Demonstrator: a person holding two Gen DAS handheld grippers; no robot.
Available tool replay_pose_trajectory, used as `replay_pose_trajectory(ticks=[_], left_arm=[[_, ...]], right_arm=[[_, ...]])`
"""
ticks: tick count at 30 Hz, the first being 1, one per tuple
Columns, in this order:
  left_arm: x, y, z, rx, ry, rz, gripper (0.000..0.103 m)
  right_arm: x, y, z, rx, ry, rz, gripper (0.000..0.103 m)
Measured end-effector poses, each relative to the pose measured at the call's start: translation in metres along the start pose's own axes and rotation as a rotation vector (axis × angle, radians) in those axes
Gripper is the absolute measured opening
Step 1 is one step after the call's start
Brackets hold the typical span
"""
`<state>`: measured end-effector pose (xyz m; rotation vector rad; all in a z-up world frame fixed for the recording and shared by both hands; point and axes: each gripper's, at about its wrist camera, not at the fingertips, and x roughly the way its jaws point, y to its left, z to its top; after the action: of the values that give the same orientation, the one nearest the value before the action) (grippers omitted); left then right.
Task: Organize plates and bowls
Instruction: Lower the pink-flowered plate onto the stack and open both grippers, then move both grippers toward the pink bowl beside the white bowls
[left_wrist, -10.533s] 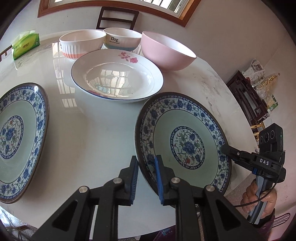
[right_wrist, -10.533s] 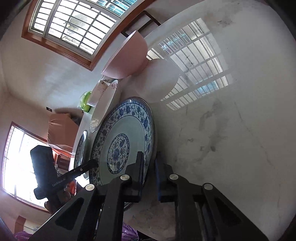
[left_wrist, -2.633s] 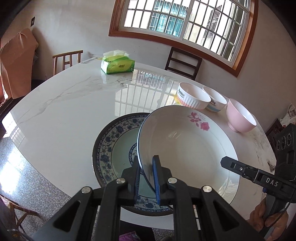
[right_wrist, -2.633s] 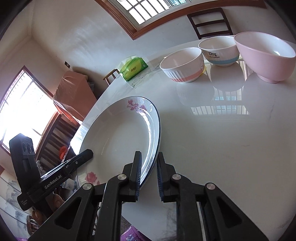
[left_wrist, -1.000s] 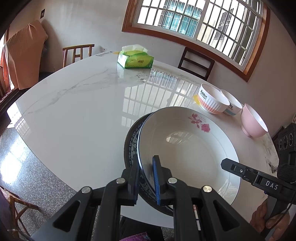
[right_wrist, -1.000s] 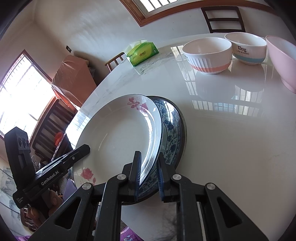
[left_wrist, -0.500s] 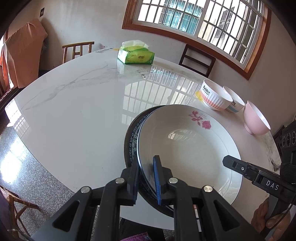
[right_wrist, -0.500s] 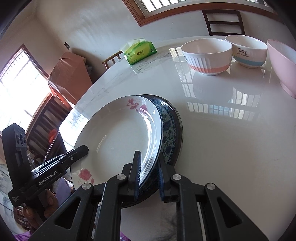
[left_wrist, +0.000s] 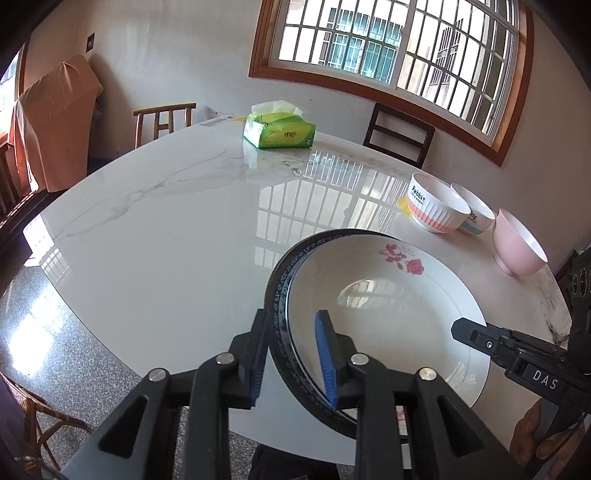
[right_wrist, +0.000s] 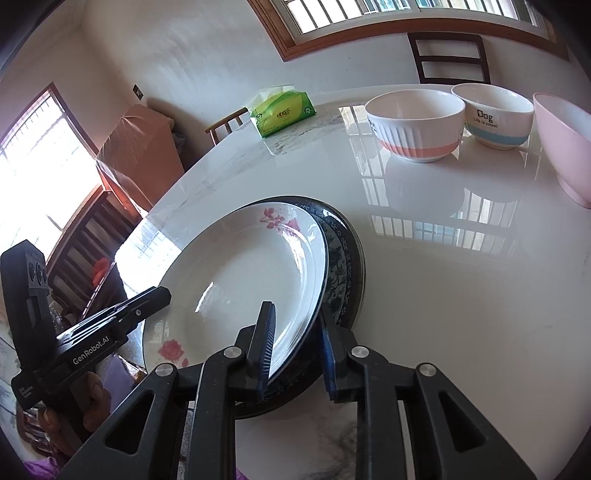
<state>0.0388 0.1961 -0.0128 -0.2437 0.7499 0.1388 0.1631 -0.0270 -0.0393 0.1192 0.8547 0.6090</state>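
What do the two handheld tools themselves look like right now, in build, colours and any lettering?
Both are matte black, with angular skeletal linkages and silver pivot bolts. The left tool and right tool each have ribbed blue pads on their fingers. The right tool's body reads "DAS"; the left's reads "GenRobot.AI". Bare hands grip the handles; no sleeves show.

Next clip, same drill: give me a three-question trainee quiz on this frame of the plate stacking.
1. True or false: the white rose plate lies on top of the blue-patterned plates.
2. How many bowls stand on the table?
3. The left gripper and right gripper are: A) both open astride the plate rims, B) both shut, C) one of each.

Key: 1 true. 2 three: the Rabbit bowl, the Dog bowl and the pink bowl. 3 A.
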Motion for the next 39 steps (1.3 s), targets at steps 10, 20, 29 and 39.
replay_pose_trajectory(ticks=[10, 20, 29, 39], left_arm=[[-0.011, -0.009, 0.0, 0.038, -0.047, 0.009, 0.043], [-0.025, -0.038, -0.002, 0.111, -0.053, -0.098, 0.043], [-0.021, -0.115, -0.003, 0.154, 0.034, -0.325, 0.078], [0.03, -0.206, 0.052, 0.018, 0.285, -0.629, 0.079]], right_arm=[[-0.016, 0.011, 0.0, -0.108, -0.106, -0.134, 0.043], [-0.054, -0.046, -0.014, 0.011, -0.246, -0.2, 0.044], [-0.114, -0.153, -0.027, 0.241, -0.341, -0.306, 0.054], [-0.151, -0.241, -0.019, 0.405, -0.3, -0.248, 0.054]])
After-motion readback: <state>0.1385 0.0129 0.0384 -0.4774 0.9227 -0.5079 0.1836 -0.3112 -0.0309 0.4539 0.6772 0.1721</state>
